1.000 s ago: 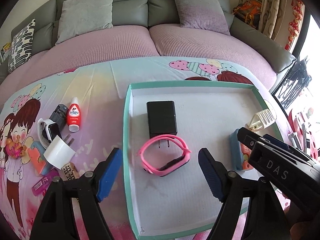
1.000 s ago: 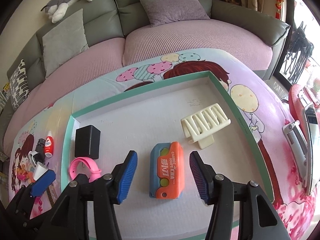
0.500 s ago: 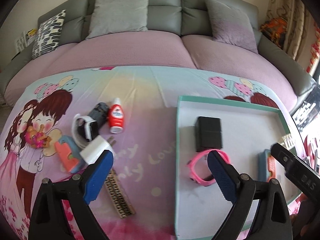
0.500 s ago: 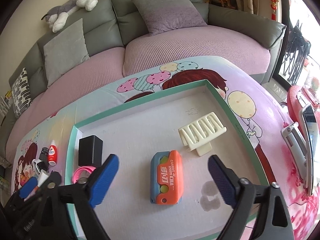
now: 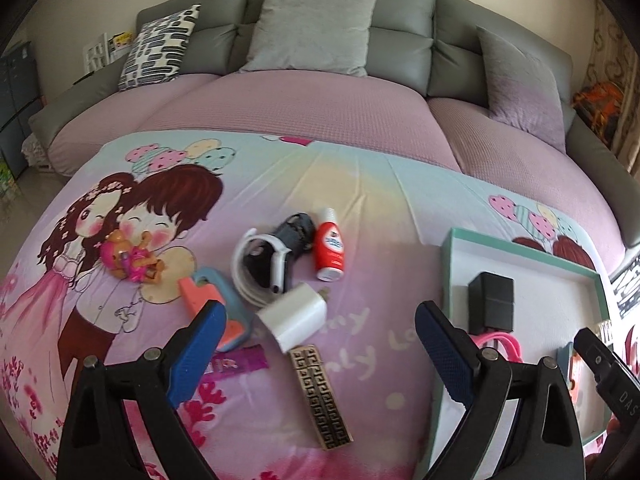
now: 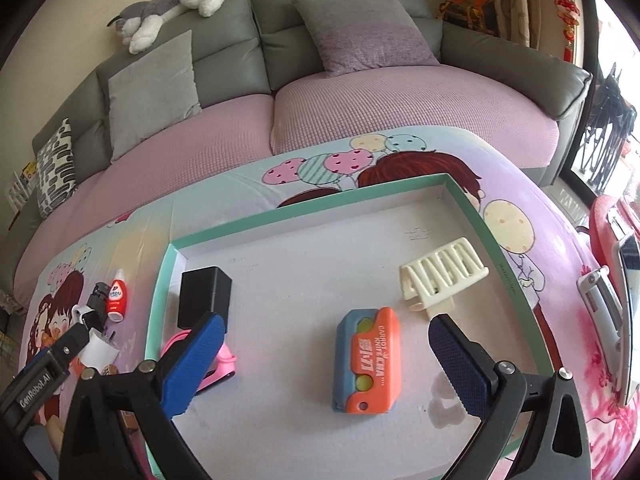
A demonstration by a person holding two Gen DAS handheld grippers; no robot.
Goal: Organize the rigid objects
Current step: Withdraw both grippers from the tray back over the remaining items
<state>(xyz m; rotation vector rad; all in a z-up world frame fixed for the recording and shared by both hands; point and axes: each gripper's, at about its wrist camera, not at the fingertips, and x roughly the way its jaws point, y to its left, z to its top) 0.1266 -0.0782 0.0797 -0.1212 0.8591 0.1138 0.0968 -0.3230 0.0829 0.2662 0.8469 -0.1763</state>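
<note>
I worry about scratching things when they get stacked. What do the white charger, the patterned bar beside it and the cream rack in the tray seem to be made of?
White charger: likely smooth hard plastic, with a soft sheen and metal-looking prongs. Patterned bar: possibly metal, judging by its bronze-toned relief pattern, though blur leaves this open. Cream rack: likely matte moulded plastic, with uniform colour and thin slats.

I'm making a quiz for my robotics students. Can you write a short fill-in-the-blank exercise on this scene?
1. The orange and blue toy knife lies inside the shallow white tray with the ____ rim.
2. The small red bottle has a ____ cap.
3. The black charger block lies ____ the tray.
4. Both the left gripper and the right gripper are ____.

Missing words: green; white; inside; open
</note>
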